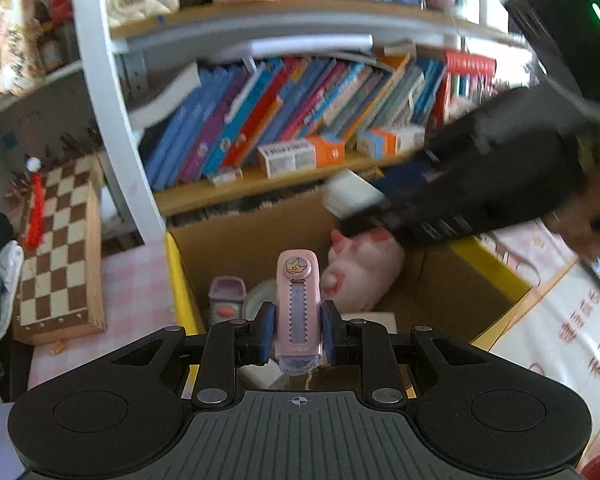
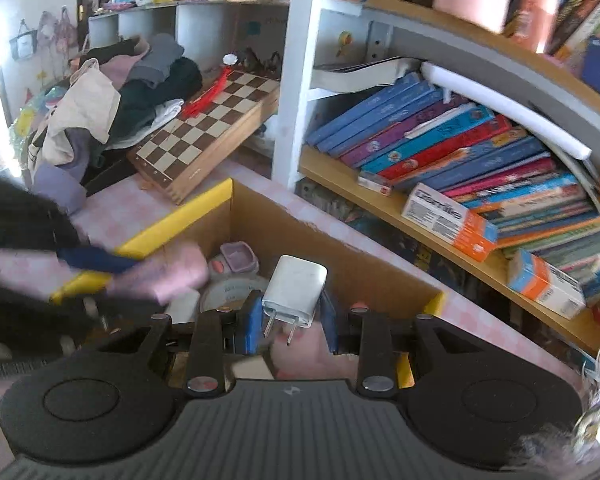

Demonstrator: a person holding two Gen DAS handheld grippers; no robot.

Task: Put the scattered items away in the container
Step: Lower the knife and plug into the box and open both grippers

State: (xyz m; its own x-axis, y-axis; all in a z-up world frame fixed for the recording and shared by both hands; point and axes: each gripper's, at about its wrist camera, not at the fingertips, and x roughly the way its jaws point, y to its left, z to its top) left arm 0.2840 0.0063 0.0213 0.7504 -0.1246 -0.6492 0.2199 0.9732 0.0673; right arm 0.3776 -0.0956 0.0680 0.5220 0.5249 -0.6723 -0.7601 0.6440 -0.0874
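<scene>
My left gripper [image 1: 298, 334] is shut on a pink eraser pen with a crown button [image 1: 298, 304], held upright over the open cardboard box with yellow rims [image 1: 178, 280]. Inside the box lie a pink plush pig [image 1: 364, 276], a small lilac toy [image 1: 227, 300] and a round tin. My right gripper [image 2: 288, 320] is shut on a white plug charger [image 2: 296, 292], prongs pointing back at the camera, above the same box [image 2: 180, 216]. Blurred in each other's view are the right gripper [image 1: 352, 216] with the charger and the left gripper [image 2: 100, 268] with the pink pen.
A bookshelf of slanted books [image 1: 292, 112] and orange-white small boxes [image 1: 300, 156] stands right behind the box. A wooden chessboard [image 1: 60, 248] leans at the left on the pink checked tablecloth [image 1: 136, 280]. Clothes and bags [image 2: 112, 112] pile beyond the chessboard.
</scene>
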